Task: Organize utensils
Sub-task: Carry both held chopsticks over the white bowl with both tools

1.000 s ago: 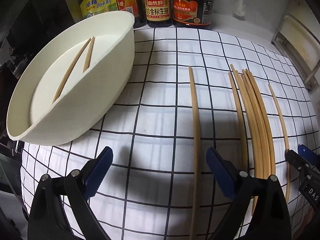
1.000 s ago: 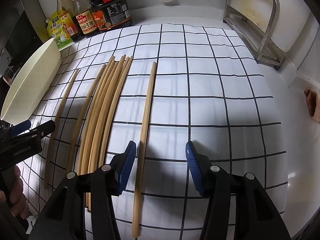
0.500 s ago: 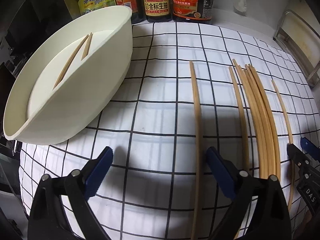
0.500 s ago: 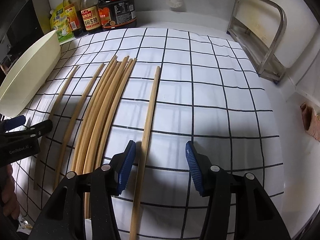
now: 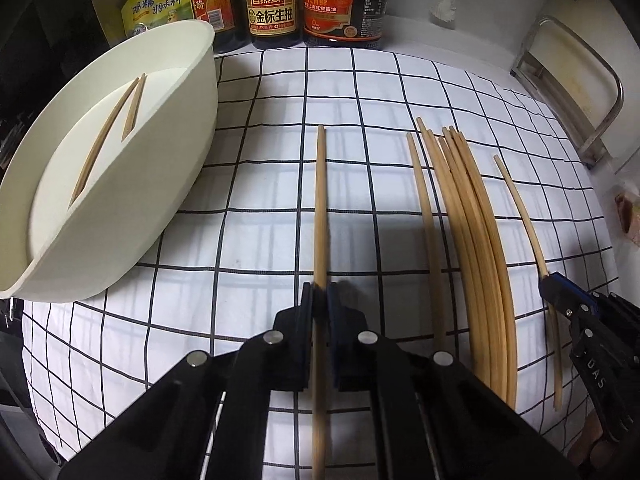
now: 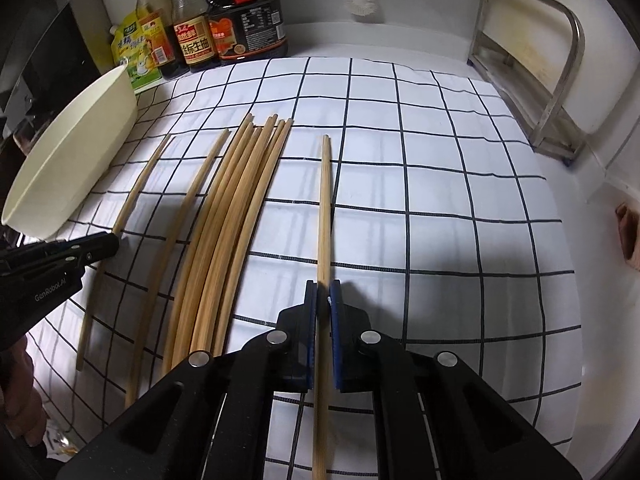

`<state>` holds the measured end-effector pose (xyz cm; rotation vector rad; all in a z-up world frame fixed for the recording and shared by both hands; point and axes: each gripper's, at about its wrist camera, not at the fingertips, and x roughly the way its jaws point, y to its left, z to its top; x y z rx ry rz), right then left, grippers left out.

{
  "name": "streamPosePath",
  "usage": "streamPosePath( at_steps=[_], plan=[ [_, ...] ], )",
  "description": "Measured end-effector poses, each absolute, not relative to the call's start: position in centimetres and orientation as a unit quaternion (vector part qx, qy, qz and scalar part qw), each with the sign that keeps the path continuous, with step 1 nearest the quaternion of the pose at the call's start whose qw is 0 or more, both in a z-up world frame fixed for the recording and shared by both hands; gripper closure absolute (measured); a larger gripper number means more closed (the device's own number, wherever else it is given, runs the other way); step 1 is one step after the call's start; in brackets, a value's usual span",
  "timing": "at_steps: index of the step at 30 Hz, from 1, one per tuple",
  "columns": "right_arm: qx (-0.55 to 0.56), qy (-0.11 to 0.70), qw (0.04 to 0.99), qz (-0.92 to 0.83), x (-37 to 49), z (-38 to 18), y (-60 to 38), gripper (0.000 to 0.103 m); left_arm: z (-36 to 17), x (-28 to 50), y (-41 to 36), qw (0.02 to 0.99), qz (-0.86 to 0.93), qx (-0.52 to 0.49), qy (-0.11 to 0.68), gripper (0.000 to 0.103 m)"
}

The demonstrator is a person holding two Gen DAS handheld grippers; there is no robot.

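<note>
Several wooden chopsticks lie lengthwise on a black-checked white cloth (image 5: 240, 240). My left gripper (image 5: 320, 292) is shut on the leftmost chopstick (image 5: 320, 200), which runs between its blue pads. My right gripper (image 6: 323, 290) is shut on the rightmost chopstick (image 6: 325, 208), set apart from the others. Between the two lie a single chopstick (image 5: 424, 208) and a tight bundle (image 5: 472, 240). A cream oval basin (image 5: 172, 184) at the left holds two chopsticks (image 5: 108, 148). I cannot tell whether either gripped chopstick has left the cloth.
Sauce bottles (image 5: 274, 0) and a yellow pouch (image 5: 156, 4) line the back wall behind the basin. A metal rack (image 6: 532, 80) stands at the right edge of the counter. A hand (image 6: 20, 380) holds the left gripper's handle at the lower left.
Both grippers went from open to shut, each closing on a chopstick. The left one was spread wide with its chopstick near the right finger; the stick now sits centred in it.
</note>
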<state>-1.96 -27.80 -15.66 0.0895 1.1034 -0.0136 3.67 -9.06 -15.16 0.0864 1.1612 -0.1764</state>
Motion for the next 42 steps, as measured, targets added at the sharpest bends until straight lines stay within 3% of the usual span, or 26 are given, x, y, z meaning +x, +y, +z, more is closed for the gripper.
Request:
streamPosePath(
  at_steps=[12, 23, 32, 42],
  plan=[
    [0.069, 0.493, 0.867, 0.005, -0.5, -10.1, -26.0, 0.097, -9.2, 4.9, -8.4, 0.844, -0.136, 0.02, 0.519, 0.096],
    [0.098, 0.458, 0.882, 0.06, 5.3, -5.5, -18.3, 0.097, -3.9, 7.8, -0.6, 0.873, -0.108, -0.007, 0.476, 0.096],
    [0.074, 0.461, 0.874, 0.133, 11.3, -4.3, -8.1, 0.097, -3.6, 11.1, 8.2, 0.877, -0.057, -0.021, 0.476, 0.096],
    [0.068, 0.508, 0.843, 0.163, 16.7, -7.6, -1.1, 0.097, -7.0, 14.4, 13.7, 0.86, -0.031, -0.018, 0.508, 0.096]
  ],
)
